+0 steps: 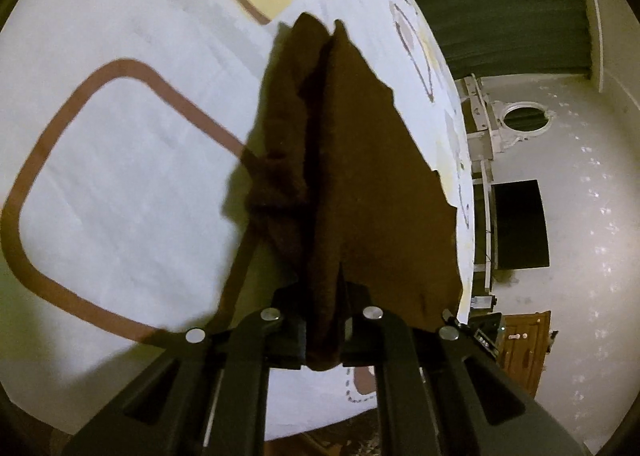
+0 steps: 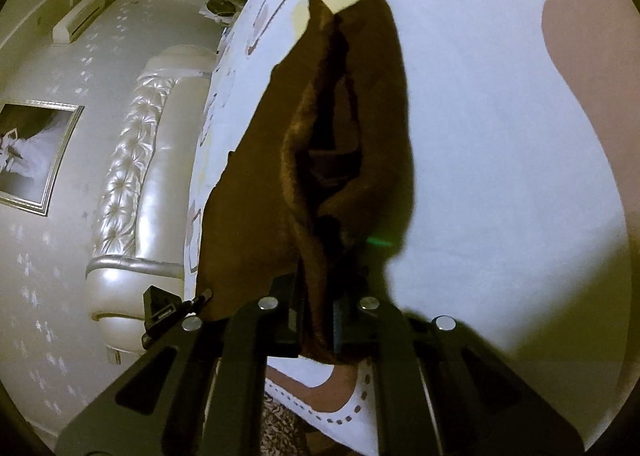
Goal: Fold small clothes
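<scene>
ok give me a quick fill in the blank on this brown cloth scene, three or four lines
1. The left gripper is shut on the fuzzy ____ cloth.
2. The right gripper grips the ____ cloth.
3. The cloth lies on a white patterned bedsheet with a rounded ____ outline printed on it.
4. The padded pearl-white headboard shows in the ____ wrist view.

Missing words: brown; same; brown; right

1. A dark brown fuzzy cloth (image 1: 360,175), small and soft, is bunched into upright folds.
2. Its near edge is lifted off the white patterned bedsheet (image 1: 120,175); the far end tapers down onto it.
3. From the right wrist view the cloth (image 2: 248,215) gapes open along a central fold.
</scene>
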`<control>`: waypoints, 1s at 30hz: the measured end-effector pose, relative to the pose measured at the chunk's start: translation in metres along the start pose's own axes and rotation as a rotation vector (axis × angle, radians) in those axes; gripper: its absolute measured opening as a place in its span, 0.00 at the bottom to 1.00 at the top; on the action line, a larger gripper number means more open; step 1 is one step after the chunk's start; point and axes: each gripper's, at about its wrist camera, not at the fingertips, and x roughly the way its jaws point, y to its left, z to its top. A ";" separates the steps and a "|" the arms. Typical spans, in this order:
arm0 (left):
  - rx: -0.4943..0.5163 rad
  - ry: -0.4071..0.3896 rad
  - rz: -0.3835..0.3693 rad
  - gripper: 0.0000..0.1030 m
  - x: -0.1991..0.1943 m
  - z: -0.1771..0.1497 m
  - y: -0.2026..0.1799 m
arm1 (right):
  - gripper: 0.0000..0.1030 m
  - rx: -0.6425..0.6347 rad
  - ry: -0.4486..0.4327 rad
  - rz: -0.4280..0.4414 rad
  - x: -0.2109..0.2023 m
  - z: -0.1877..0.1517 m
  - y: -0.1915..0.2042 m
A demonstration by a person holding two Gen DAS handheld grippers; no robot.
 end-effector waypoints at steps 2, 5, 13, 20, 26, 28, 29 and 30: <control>0.007 0.002 0.002 0.09 -0.001 0.000 -0.004 | 0.08 -0.005 0.001 0.001 -0.003 0.001 0.002; 0.015 0.007 0.007 0.09 -0.003 0.000 -0.008 | 0.08 0.003 0.002 0.008 -0.005 0.001 0.002; 0.022 0.020 0.029 0.09 0.004 0.005 -0.003 | 0.08 0.026 0.012 -0.002 -0.001 -0.002 -0.010; -0.012 0.028 0.003 0.09 0.007 0.003 0.014 | 0.10 0.018 0.009 -0.011 -0.002 -0.003 -0.017; 0.026 0.016 0.029 0.10 0.006 0.002 0.009 | 0.20 -0.021 -0.016 -0.076 -0.019 -0.001 -0.008; 0.033 0.011 0.029 0.10 0.005 0.002 0.008 | 0.20 -0.044 -0.055 -0.125 -0.031 0.002 0.001; 0.036 0.009 0.031 0.10 0.005 0.001 0.008 | 0.20 -0.053 -0.077 -0.136 -0.037 0.003 0.008; 0.038 0.006 0.029 0.12 0.005 0.001 0.008 | 0.20 -0.061 -0.088 -0.135 -0.040 0.005 0.013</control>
